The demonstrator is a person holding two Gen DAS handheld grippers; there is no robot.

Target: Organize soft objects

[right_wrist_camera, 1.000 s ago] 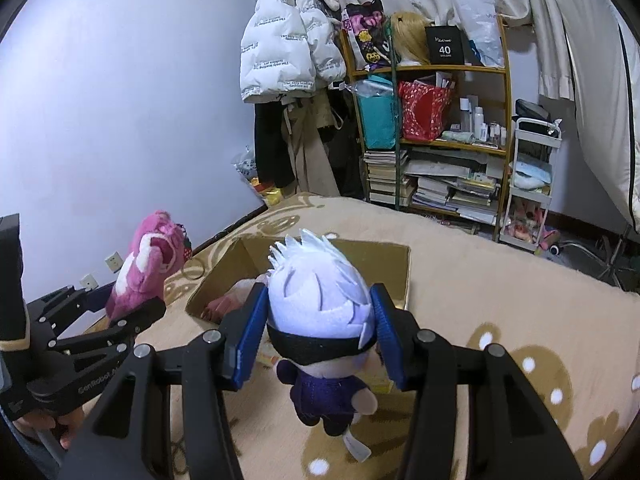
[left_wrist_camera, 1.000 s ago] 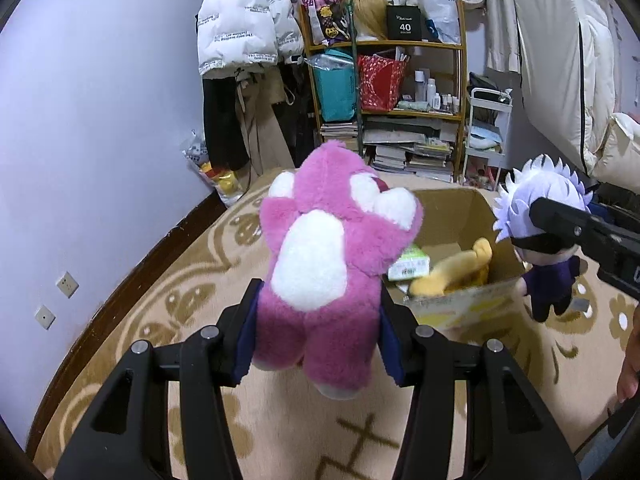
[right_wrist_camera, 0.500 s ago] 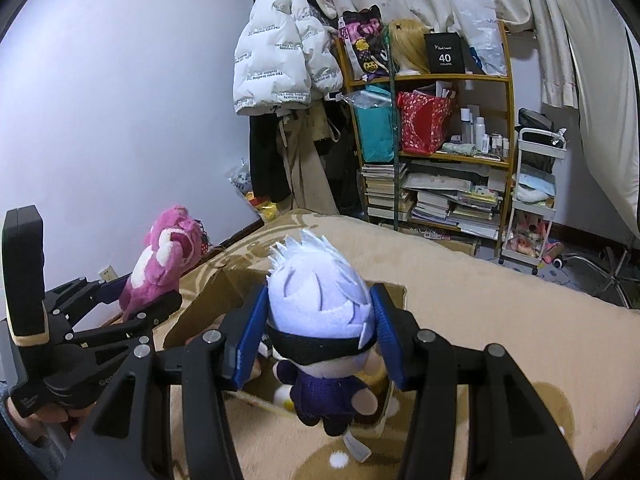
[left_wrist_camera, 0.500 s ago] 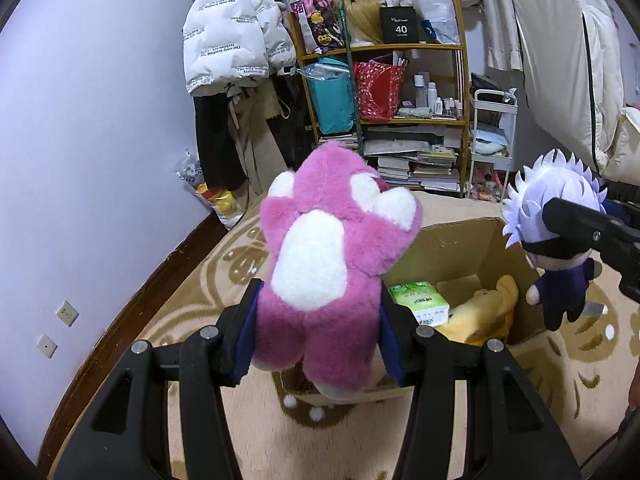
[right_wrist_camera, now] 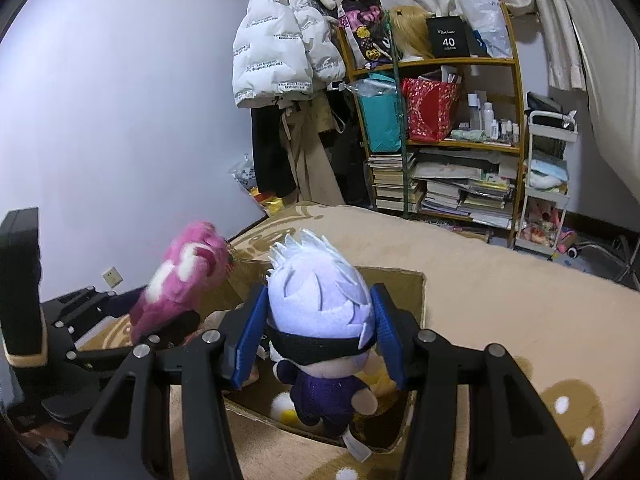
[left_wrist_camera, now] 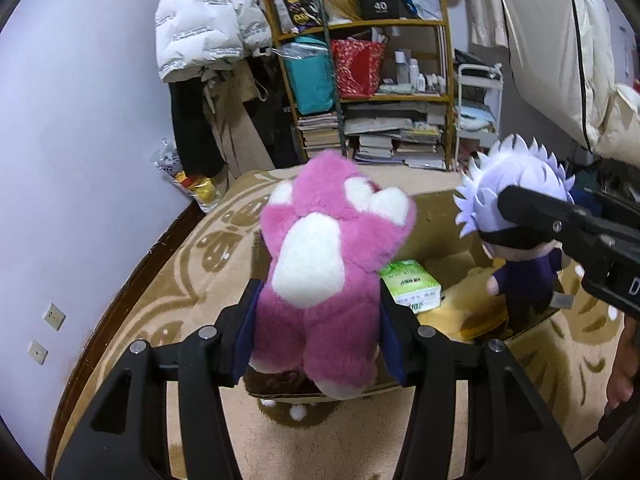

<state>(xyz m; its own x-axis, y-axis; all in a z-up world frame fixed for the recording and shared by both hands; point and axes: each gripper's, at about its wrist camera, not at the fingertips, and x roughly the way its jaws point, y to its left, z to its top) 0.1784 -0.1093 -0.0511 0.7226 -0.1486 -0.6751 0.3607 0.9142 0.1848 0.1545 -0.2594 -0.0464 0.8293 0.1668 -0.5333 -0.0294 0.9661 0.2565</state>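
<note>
My left gripper [left_wrist_camera: 318, 320] is shut on a pink and white plush bear [left_wrist_camera: 328, 264] and holds it over the near left corner of an open cardboard box [left_wrist_camera: 440, 216]. My right gripper [right_wrist_camera: 320, 328] is shut on a white-haired doll in purple clothes [right_wrist_camera: 320, 304] and holds it over the same box [right_wrist_camera: 400, 284]. The doll [left_wrist_camera: 516, 208] hangs at the box's right side in the left wrist view. The bear [right_wrist_camera: 180, 276] shows at the left in the right wrist view. Inside the box lie a yellow plush [left_wrist_camera: 472, 312] and a green tissue pack [left_wrist_camera: 412, 286].
The box sits on a beige patterned blanket [right_wrist_camera: 500, 300]. A wooden shelf [left_wrist_camera: 380, 92] with books and bags stands behind it, with a white cart [right_wrist_camera: 548, 176] to its right. Coats [right_wrist_camera: 280, 52] hang by the lilac wall. A brown plush part [left_wrist_camera: 296, 412] lies at the box's front.
Both grippers moved forward with their toys. The bear and the doll went from beside the box to above its opening.
</note>
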